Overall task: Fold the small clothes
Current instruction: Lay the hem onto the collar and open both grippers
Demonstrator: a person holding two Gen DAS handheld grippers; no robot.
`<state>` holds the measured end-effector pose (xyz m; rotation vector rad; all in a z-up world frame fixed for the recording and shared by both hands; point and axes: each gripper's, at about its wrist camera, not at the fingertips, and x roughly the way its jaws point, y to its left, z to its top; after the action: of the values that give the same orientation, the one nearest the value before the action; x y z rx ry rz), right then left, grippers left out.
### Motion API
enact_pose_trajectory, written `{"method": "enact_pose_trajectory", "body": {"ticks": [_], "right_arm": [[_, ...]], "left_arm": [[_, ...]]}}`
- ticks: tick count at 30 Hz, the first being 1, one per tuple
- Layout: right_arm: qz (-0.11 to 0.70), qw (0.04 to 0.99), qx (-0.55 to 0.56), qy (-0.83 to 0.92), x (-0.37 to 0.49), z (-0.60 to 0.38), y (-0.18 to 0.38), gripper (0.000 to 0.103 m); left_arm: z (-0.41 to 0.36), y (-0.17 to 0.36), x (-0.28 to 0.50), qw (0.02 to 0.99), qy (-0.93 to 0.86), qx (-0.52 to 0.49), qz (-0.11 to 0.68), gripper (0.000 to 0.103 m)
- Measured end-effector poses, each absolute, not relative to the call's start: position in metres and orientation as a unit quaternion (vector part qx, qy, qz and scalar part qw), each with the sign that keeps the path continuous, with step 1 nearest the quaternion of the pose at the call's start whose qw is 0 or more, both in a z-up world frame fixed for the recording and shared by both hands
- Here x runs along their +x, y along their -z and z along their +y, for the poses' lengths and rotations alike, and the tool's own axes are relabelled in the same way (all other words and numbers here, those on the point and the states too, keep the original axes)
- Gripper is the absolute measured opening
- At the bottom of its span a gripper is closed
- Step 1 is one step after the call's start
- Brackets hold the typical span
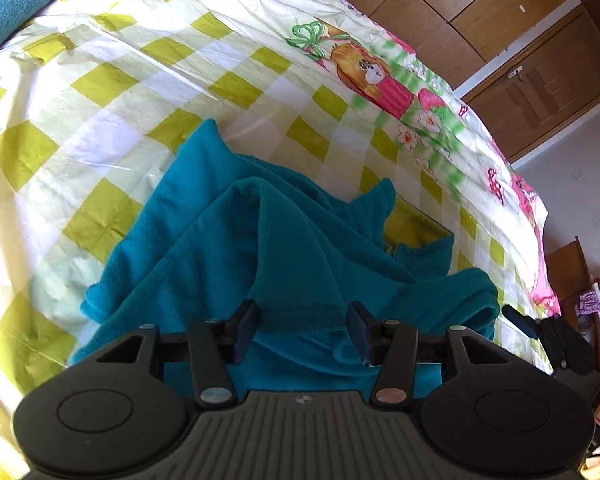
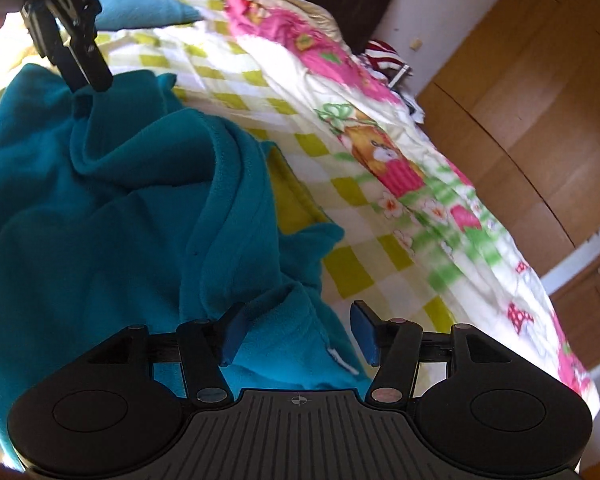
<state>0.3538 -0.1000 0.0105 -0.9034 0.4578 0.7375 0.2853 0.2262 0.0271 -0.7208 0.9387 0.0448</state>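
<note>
A rumpled teal fleece garment (image 1: 260,240) lies bunched on a bed under a yellow-and-white checked sheet (image 1: 100,80), a cartoon-print quilt (image 1: 380,76) along the far side. The left gripper (image 1: 302,326) hovers with fingers spread apart, fleece rising between them but not pinched. The right gripper (image 2: 296,332) is likewise open over a folded hem at the garment's near right edge. In the right wrist view the left gripper sits at the fabric's far left corner. The garment stretches roughly from one gripper to the other, so each appears placed to take its own end; the fold looks barely begun.
</note>
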Motion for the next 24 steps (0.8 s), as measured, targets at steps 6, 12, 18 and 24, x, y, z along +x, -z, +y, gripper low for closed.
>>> {"method": "enact_pose_trajectory", "body": {"ticks": [6, 12, 18, 24], "right_arm": [[0.334, 0.821, -0.318, -0.338, 0.4, -0.114, -0.03, 0.006], [0.426, 0.886, 0.016, -0.181, 0.479, -0.179, -0.058, 0.012], [0.429, 0.891, 0.084, -0.122, 0.48, -0.193, -0.058, 0.03], [0.458, 0.887, -0.007, -0.059, 0.416, -0.17, -0.051, 0.037]], "left_arm": [[0.217, -0.035, 0.298, 0.833, -0.007, -0.34, 0.438, 0.061], [0.214, -0.046, 0.324, 0.855, -0.019, -0.326, 0.402, 0.062], [0.229, -0.058, 0.332, 0.9, -0.059, -0.278, 0.33, 0.075], [0.266, -0.059, 0.322, 0.918, -0.033, -0.186, 0.348, 0.075]]}}
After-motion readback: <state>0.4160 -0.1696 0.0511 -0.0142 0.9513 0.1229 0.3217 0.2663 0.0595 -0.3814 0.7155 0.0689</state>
